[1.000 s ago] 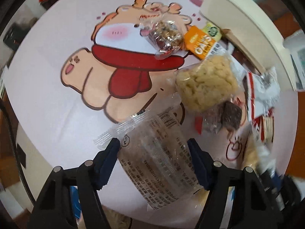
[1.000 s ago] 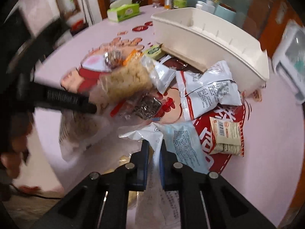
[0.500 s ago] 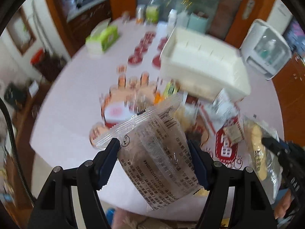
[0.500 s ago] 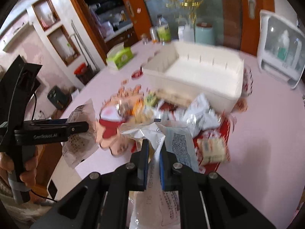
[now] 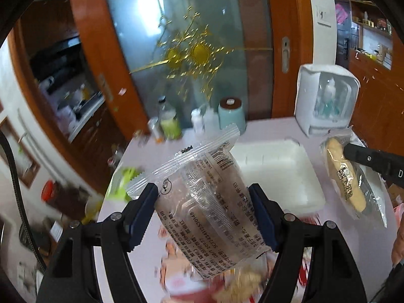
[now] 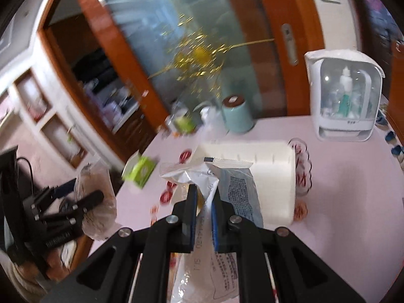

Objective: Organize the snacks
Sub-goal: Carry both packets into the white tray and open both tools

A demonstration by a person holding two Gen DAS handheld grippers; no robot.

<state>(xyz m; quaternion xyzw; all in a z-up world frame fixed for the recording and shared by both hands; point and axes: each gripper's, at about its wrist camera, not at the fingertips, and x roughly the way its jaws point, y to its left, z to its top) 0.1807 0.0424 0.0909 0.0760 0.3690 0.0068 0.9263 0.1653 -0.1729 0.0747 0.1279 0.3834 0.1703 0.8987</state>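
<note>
Left wrist view: left gripper (image 5: 204, 214) clamps clear snack pack (image 5: 202, 202); right gripper (image 6: 203, 199) pinches white packet (image 6: 209, 176). We carry both over white bin (image 5: 277, 166), release low.

On the clear packet (image 5: 209, 209) in my left hand-held gripper (image 5: 205, 214) I can read a barcode and, upside down, "SC12434112530148" and "GB/T 20977"; the Chinese print beside them I can't make out.
</note>
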